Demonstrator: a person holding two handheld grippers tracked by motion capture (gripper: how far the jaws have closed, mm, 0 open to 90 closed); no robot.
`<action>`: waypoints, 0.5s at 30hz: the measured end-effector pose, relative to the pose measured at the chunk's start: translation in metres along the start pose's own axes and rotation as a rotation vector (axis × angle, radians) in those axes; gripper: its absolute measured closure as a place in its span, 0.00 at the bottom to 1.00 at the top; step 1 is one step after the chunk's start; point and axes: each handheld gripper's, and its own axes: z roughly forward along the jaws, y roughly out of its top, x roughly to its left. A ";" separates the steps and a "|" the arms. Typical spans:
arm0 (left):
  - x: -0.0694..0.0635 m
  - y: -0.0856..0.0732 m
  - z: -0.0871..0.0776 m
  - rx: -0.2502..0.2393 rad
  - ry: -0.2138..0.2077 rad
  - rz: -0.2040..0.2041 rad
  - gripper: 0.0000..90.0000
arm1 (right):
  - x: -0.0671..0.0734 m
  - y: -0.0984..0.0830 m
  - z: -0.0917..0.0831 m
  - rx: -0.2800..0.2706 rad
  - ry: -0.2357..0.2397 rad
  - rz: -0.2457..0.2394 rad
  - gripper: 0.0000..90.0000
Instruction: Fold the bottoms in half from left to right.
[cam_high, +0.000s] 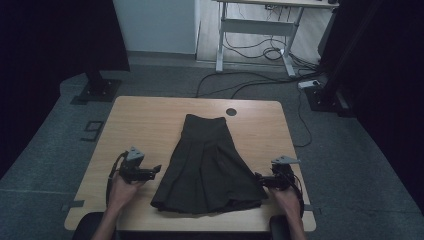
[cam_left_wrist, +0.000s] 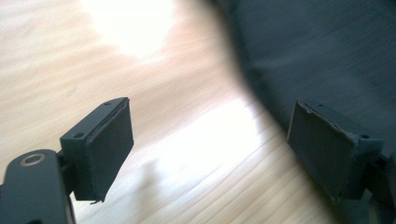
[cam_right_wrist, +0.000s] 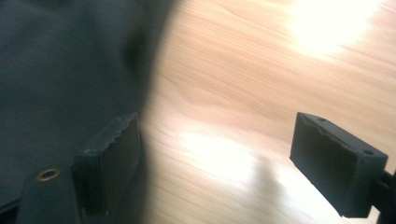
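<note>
Lying flat, skirt (cam_high: 207, 165): waist far, hem near; both hand-held grippers (cam_high: 150, 172) (cam_high: 265, 181) apart, empty.

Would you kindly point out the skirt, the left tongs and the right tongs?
skirt (cam_high: 207, 167): high view, middle of the pleats.
left tongs (cam_high: 156, 171): high view, between the tips.
right tongs (cam_high: 259, 178): high view, between the tips.

Dark skirt (cam_high: 207, 167), black or v. dark grey (light too dim to tell), lies flat on the wooden table (cam_high: 145, 120), approx. centred. Narrow waistband at the far end, near a round hole (cam_high: 231, 111) in the tabletop; hem fans wide toward the near edge. Pleat lines run lengthwise. Hem slightly wavy, near-left corner close to the table's front edge.
</note>
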 end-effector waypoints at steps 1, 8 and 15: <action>0.003 -0.003 0.002 0.020 0.010 0.001 0.16 | -0.004 -0.005 0.001 0.009 -0.016 0.008 0.17; 0.001 -0.010 0.022 0.080 0.001 0.043 0.13 | -0.008 -0.016 0.013 0.035 -0.050 0.004 0.06; 0.001 -0.010 0.022 0.081 0.003 0.039 0.12 | -0.010 -0.019 0.015 0.026 -0.068 0.020 0.00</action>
